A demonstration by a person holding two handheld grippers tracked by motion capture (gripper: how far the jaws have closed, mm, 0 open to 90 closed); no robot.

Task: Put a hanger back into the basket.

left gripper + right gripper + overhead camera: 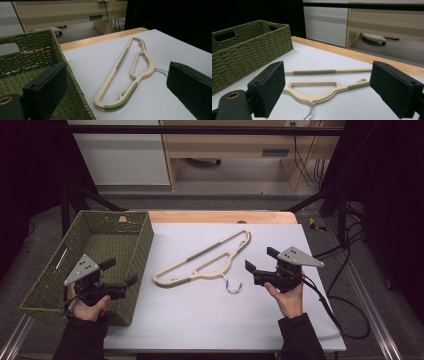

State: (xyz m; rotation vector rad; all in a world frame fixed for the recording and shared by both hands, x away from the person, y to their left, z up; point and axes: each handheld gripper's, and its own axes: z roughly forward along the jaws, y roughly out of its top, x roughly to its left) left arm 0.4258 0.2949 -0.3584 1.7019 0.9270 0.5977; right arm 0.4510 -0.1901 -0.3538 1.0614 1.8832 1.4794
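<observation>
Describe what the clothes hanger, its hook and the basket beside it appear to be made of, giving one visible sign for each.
Clothes hanger: likely moulded plastic, matt cream, with greenish ribbed grip strips that look rubbery.
Hook: metal wire, by its thin silvery shine.
Basket: woven cord or fibre, olive green, matt; the plaited rows show on its walls. Which fibre cannot be told.

hanger point(317, 90) — hook cut off by bottom edge | basket point(30, 75) — cropped left

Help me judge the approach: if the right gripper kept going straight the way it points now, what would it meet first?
Most likely the beige hanger. The right gripper points left across the white table with open jaws, nothing between them, and the hanger's neck and metal hook lie right ahead. The green basket sits farther on.
</observation>
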